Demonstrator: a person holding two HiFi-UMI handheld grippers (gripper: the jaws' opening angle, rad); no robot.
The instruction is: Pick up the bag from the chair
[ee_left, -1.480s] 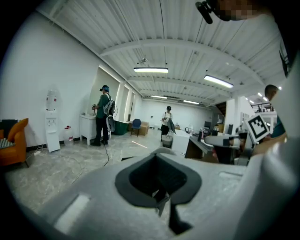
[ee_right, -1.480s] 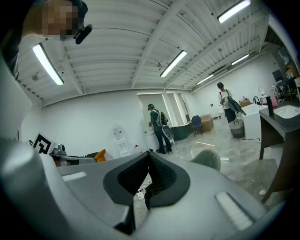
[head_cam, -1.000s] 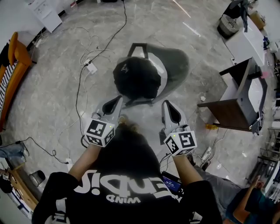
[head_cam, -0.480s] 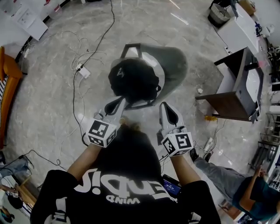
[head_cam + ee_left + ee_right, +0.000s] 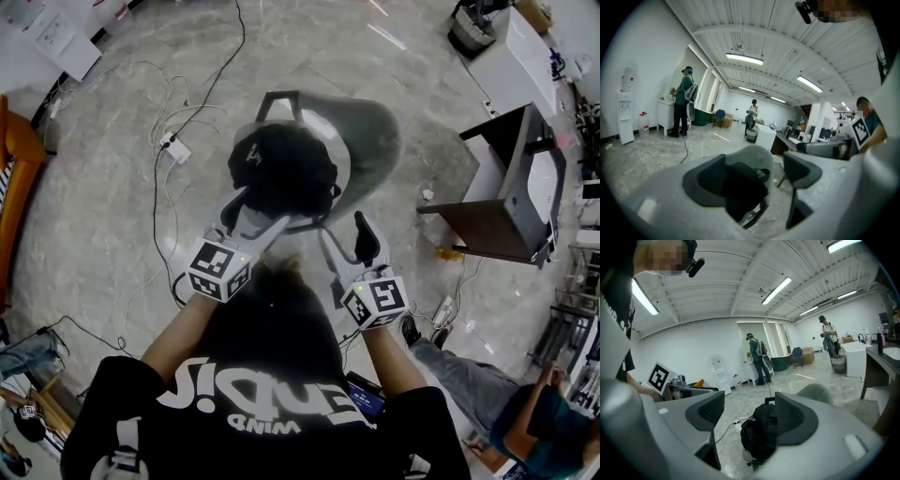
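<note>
A black bag point(image 5: 281, 169) lies slumped on the seat of a grey chair point(image 5: 375, 141) just in front of me. My left gripper point(image 5: 253, 214) is open, and its tips are at the bag's near left edge. The right gripper point(image 5: 349, 246) is open too, a little short of the chair's near right side. In the left gripper view the bag point(image 5: 740, 187) shows between the two jaws, with the chair back point(image 5: 757, 157) behind it. In the right gripper view the bag point(image 5: 757, 434) sits lower between the jaws, farther off. Nothing is held.
A dark wooden table point(image 5: 506, 216) stands to the right of the chair. A power strip with cables point(image 5: 175, 147) lies on the floor to the left. A person point(image 5: 525, 412) sits at the lower right. An orange seat point(image 5: 19, 159) is at the far left.
Both grippers have moved forward toward the chair. The left one has turned and come up to the bag's near edge. The right one has shifted slightly left.
</note>
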